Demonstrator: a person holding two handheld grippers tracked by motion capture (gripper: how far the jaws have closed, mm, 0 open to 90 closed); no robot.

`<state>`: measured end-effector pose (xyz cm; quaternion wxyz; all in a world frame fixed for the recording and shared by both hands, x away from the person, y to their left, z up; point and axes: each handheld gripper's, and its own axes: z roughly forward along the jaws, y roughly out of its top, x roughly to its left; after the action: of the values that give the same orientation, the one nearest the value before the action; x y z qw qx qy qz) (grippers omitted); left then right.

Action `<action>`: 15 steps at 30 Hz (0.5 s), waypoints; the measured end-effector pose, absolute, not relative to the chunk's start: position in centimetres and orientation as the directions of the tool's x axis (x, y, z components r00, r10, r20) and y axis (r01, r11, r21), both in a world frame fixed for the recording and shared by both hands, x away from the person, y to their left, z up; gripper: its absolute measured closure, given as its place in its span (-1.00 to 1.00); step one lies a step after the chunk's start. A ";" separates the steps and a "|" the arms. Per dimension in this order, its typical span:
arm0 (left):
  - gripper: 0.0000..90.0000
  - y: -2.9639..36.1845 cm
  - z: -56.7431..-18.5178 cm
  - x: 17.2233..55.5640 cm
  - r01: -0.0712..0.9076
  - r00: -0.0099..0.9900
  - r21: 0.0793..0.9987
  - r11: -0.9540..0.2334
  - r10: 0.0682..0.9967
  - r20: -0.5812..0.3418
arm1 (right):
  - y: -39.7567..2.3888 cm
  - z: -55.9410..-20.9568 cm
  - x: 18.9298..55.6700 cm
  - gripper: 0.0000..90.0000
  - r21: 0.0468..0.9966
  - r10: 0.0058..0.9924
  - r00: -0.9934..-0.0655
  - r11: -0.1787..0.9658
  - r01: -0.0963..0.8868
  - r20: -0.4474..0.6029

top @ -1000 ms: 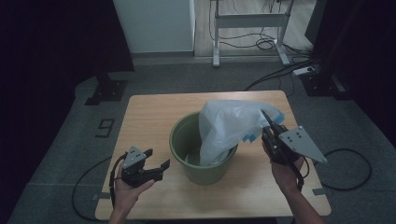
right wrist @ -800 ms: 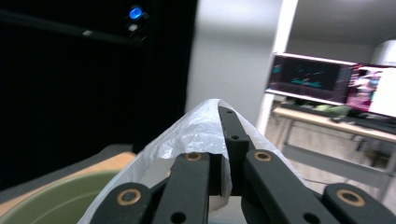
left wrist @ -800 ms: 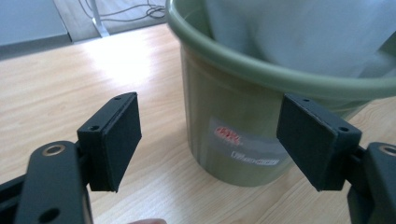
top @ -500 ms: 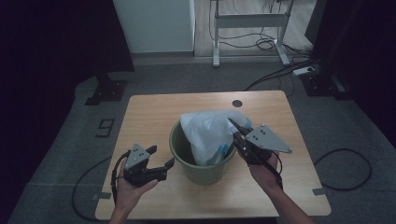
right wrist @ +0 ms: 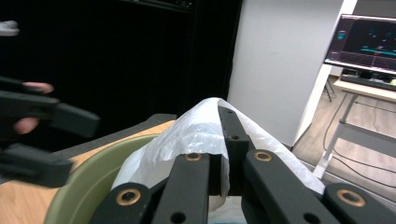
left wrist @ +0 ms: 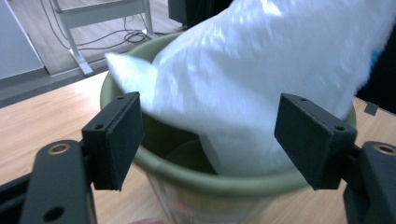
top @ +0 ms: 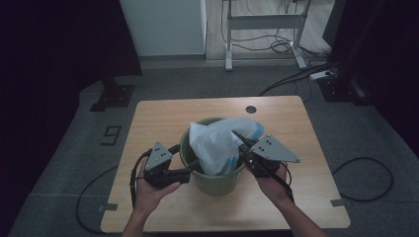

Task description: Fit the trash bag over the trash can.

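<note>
The white plastic bag [top: 220, 145] sat half inside the green bucket [top: 210, 178] at mid-table. The right gripper [top: 238, 138] pinched the bag's right edge closed, while the left gripper [top: 192, 167], jaws wide and empty, faced the bucket's near-left rim, closest to the bag's loose left edge.

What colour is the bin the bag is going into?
Olive green; the bin shows best in the left gripper view, with the white bag inside.

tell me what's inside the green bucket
A white plastic bag fills much of the green bucket, its top bunched above the rim and pinched in the right gripper. A patch of bare bottom shows; the rest is covered by the bag.
</note>
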<state>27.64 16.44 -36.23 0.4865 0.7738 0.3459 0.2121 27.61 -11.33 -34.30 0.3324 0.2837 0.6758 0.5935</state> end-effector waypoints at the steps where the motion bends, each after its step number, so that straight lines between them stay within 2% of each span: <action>1: -0.46 16.3 -36.2 27.9 0.327 0.676 0.900 -0.290 0.737 -0.007 | -11.3 -34.3 27.6 0.97 0.991 0.776 -0.621 0.136 -0.011 -0.114; 10: -0.44 14.9 -36.3 30.1 0.292 0.732 0.889 -0.354 0.681 0.030 | -11.4 -34.1 26.9 0.97 0.993 0.750 -0.654 0.113 -0.020 -0.098; 15: -0.28 14.4 -36.5 30.6 0.281 0.739 0.887 -0.368 0.672 0.044 | -11.6 -33.8 26.3 0.97 0.994 0.739 -0.667 0.104 -0.033 -0.099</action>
<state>30.63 14.40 -36.52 0.4773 0.8011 0.2973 0.2049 26.25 -11.55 -33.79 0.3130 0.2620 0.6737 0.6160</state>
